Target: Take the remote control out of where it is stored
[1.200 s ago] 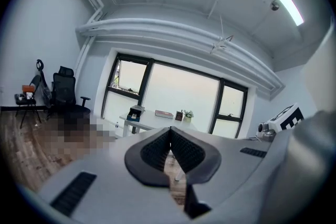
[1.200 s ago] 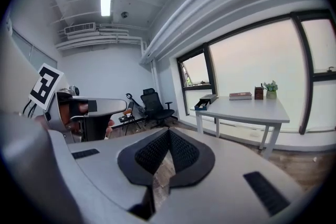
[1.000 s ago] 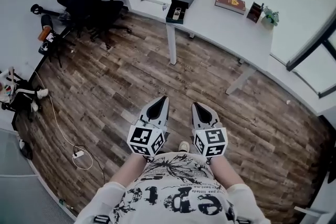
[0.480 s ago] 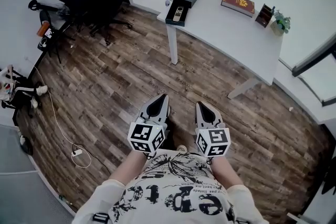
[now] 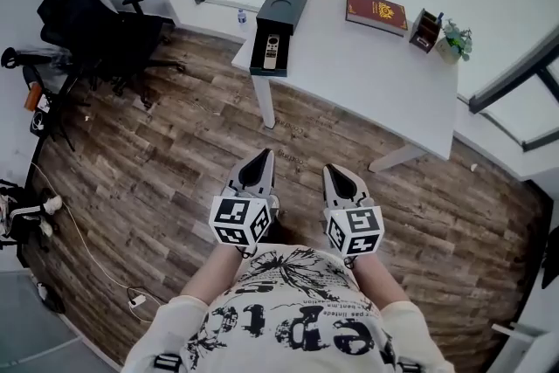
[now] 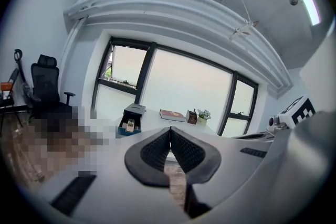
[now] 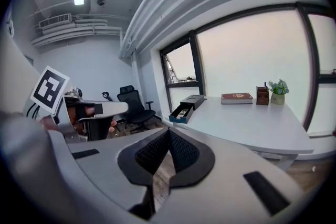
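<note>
A pale remote control (image 5: 272, 51) lies in the pulled-out tray of a dark drawer box (image 5: 286, 6) at the near left corner of a white table (image 5: 367, 70). The same remote (image 6: 130, 124) shows small in the left gripper view, and the open tray (image 7: 181, 111) in the right gripper view. My left gripper (image 5: 258, 163) and right gripper (image 5: 336, 176) hang side by side over the wooden floor, well short of the table. Both are shut with nothing between the jaws.
On the table stand a red book (image 5: 376, 11), a small brown pen holder (image 5: 425, 29) and a potted plant (image 5: 454, 39). A black office chair (image 5: 83, 26) and clutter sit at the far left. A white cable (image 5: 87, 249) runs across the floor.
The view has shifted so the table and drawer box sit closer and more central. Both grippers stay shut and side by side, slightly nearer the table.
</note>
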`<state>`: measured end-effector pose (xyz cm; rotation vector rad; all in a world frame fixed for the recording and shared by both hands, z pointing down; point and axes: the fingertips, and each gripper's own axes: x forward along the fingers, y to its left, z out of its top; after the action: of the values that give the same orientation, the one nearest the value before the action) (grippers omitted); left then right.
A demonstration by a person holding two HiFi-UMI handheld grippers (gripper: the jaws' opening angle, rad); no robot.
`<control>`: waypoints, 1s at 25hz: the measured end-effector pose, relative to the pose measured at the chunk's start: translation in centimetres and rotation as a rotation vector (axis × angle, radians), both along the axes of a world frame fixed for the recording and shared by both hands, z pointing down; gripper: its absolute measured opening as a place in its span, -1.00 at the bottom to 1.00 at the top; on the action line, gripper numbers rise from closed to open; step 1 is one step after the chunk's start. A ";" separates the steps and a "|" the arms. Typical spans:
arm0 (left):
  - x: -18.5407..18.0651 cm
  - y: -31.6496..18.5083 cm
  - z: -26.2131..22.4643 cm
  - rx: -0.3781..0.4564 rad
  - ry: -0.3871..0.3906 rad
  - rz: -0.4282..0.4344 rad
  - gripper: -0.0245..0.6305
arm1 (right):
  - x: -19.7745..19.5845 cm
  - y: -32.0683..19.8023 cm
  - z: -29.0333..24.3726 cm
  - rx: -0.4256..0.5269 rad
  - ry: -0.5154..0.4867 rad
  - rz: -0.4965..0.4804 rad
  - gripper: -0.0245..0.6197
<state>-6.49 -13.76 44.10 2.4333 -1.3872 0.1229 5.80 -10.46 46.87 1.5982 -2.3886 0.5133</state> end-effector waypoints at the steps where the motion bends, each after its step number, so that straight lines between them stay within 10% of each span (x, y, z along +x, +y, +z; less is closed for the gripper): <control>1: -0.5 -1.8 -0.1 0.001 0.000 0.010 -0.89 | -0.4 -1.8 -0.2 0.000 0.002 0.011 -0.91; 13: -6.4 -15.9 1.2 -0.060 0.017 0.035 -0.89 | -7.2 -16.8 0.5 -0.049 -0.022 0.024 -0.91; 25: -5.1 -25.5 2.9 -0.113 -0.014 -0.016 -0.89 | -5.7 -27.4 2.5 -0.089 -0.054 -0.010 -0.91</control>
<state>-11.55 -39.23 47.01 2.3328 -1.3669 0.2086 0.12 -37.82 49.33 1.5538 -2.3750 0.6591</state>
